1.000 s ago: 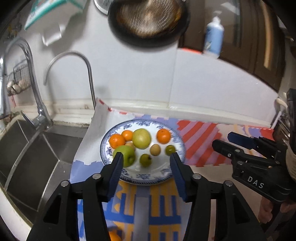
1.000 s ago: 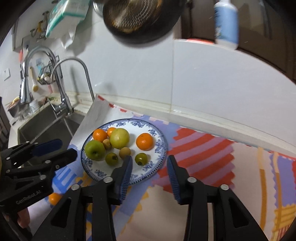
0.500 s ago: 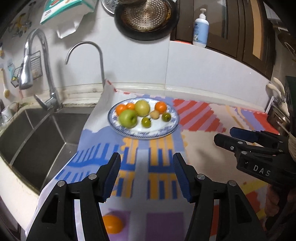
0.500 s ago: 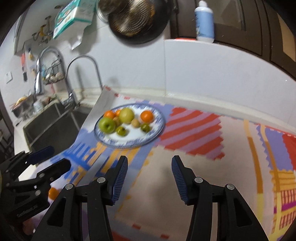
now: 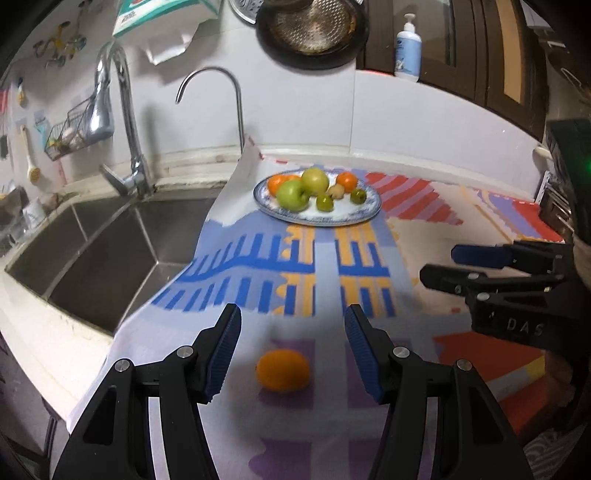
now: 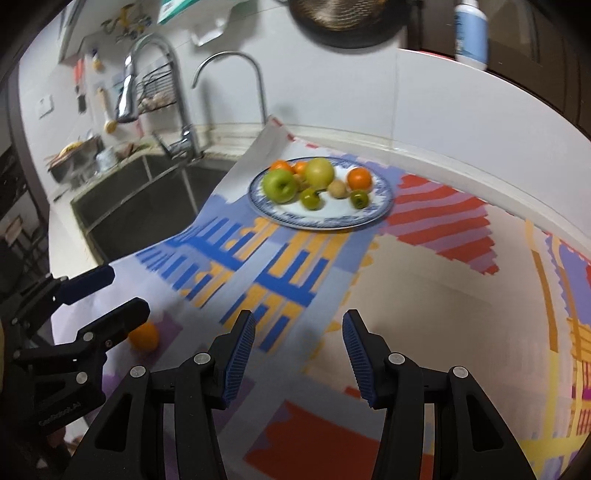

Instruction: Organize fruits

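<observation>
A blue-rimmed plate holds several fruits: green apples, oranges and small green and brown ones; it also shows in the right wrist view. A loose orange lies on the patterned mat near the counter's front edge, between the fingers of my open left gripper and slightly beyond them. In the right wrist view the orange sits partly behind the left gripper. My right gripper is open and empty over the mat; it also shows in the left wrist view.
A steel sink with two taps lies left of the mat. A pan hangs on the wall and a soap bottle stands on the ledge behind the plate.
Both grippers have pulled back from the plate toward the counter's front. The loose orange has come into place between the left fingers. Both grippers stay open.
</observation>
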The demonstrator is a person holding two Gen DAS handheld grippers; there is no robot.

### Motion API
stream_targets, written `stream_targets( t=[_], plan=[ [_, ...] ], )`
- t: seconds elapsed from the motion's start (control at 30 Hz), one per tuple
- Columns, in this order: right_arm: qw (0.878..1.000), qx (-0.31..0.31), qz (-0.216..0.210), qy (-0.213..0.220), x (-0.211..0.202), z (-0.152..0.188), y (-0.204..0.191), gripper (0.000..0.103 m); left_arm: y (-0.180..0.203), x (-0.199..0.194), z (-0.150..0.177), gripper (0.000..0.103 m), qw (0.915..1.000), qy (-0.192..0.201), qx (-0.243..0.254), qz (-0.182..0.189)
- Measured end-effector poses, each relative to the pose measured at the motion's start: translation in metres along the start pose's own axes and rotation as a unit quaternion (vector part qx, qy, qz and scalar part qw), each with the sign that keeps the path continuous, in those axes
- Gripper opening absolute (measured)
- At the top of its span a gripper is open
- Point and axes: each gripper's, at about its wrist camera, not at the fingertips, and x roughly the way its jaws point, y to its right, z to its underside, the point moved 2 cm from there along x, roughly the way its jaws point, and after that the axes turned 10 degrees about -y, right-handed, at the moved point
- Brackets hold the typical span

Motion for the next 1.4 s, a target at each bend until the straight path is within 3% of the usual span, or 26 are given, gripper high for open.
stream_targets(
  t=[0.57, 0.77, 1.07, 1.4],
  plan=[
    [0.999, -0.030, -0.017, -0.039, 0.019, 0.005, -0.018, 0.050, -0.008, 0.029, 0.018, 0.053, 0.9982, -0.060, -0.007, 0.005],
    [0.998, -0.030, -0.017, -0.057, 0.026, 0.008, -0.019, 0.050, -0.010, 0.038, 0.022, 0.042, 0.9969, -0.078, -0.008, 0.006],
    [0.998, -0.029, -0.017, -0.056, 0.026, 0.008, -0.018, 0.050, -0.010, 0.034, 0.016, 0.039, 0.9972, -0.074, -0.011, 0.004],
    [0.999, -0.003, -0.012, -0.035, 0.019, -0.008, 0.007, 0.050, 0.006, 0.028, -0.035, 0.039, 0.9992, -0.035, 0.011, 0.016]
  ],
)
